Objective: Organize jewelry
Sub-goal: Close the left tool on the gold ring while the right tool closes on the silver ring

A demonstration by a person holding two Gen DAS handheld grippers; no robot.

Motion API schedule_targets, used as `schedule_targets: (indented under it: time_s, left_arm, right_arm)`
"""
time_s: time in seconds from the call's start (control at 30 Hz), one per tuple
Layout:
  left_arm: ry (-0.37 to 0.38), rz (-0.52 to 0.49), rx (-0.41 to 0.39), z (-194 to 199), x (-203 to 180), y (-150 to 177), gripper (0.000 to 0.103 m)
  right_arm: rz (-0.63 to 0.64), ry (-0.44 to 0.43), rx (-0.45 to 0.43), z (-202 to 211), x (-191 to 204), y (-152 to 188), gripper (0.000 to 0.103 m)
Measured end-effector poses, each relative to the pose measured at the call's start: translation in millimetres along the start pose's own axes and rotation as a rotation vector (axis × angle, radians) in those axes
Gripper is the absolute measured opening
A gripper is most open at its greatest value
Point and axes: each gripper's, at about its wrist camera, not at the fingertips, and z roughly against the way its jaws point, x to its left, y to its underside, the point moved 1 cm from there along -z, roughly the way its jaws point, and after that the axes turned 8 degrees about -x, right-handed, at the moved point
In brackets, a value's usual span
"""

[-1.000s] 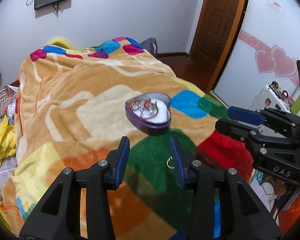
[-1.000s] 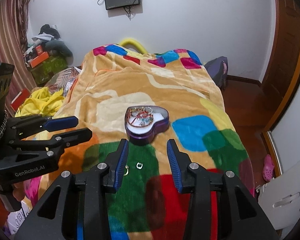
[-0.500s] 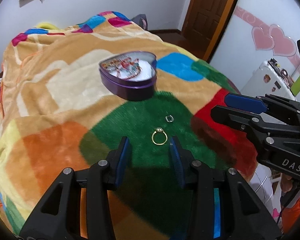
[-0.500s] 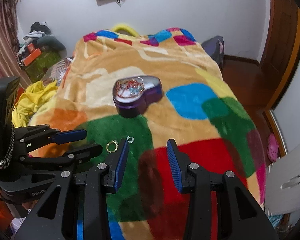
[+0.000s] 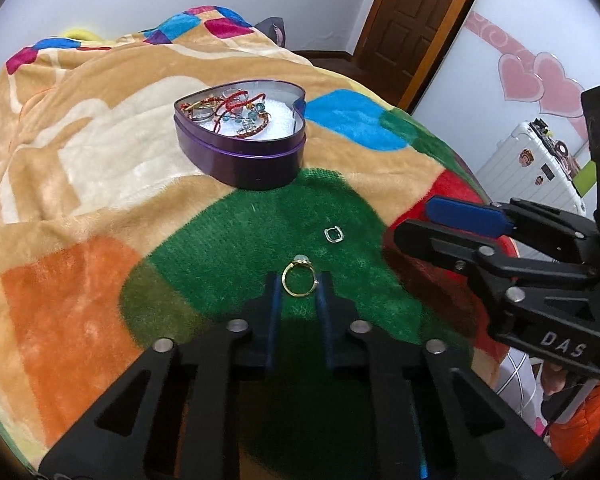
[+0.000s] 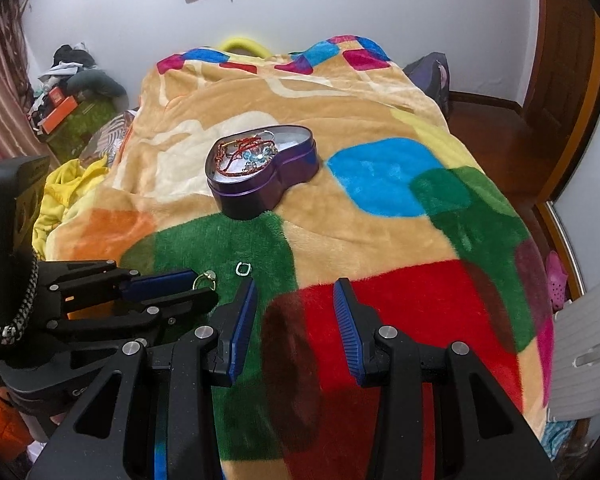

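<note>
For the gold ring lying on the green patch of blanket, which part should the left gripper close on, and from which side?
Judging by its pose, grip the plain band of the gold ring across its width, coming down from above on the near side. It lies flat, stone pointing away toward the purple heart tin, so the bare band faces the left gripper, whose jaws have just been closing with the ring between them.

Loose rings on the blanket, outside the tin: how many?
2. A gold ring with a pale stone lies on the green patch between the left gripper fingertips; a small silver squarish ring lies beyond it. More could hide under the grippers.
</note>
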Motion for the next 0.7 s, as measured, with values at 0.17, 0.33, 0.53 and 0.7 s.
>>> schedule_targets:
  time_s: [0.17, 0.33, 0.53, 0.7]
  left_arm:
    - [-0.012, 0.015, -0.016, 6.2, 3.7, -1.9, 0.001]
    - [-0.056, -0.010, -0.023, 11.6, 9.3, -3.3, 0.001]
    - [-0.079, 0.019, -0.044, 20.3, 27.0, -3.0, 0.001]
    - [-0.037, 0.060, -0.027, 21.6, 33.3, -3.1, 0.006]
  right_arm:
    - [0.016, -0.017, 0.000, -6.4, 7.1, 0.8, 0.036]
    - [0.051, -0.036, 0.012, -16.4, 17.9, -1.8, 0.036]
    - [0.089, -0.047, 0.036, -31.0, 26.7, -1.2, 0.017]
    - [0.115, -0.040, 0.033, -36.9, 30.9, 0.8, 0.010]
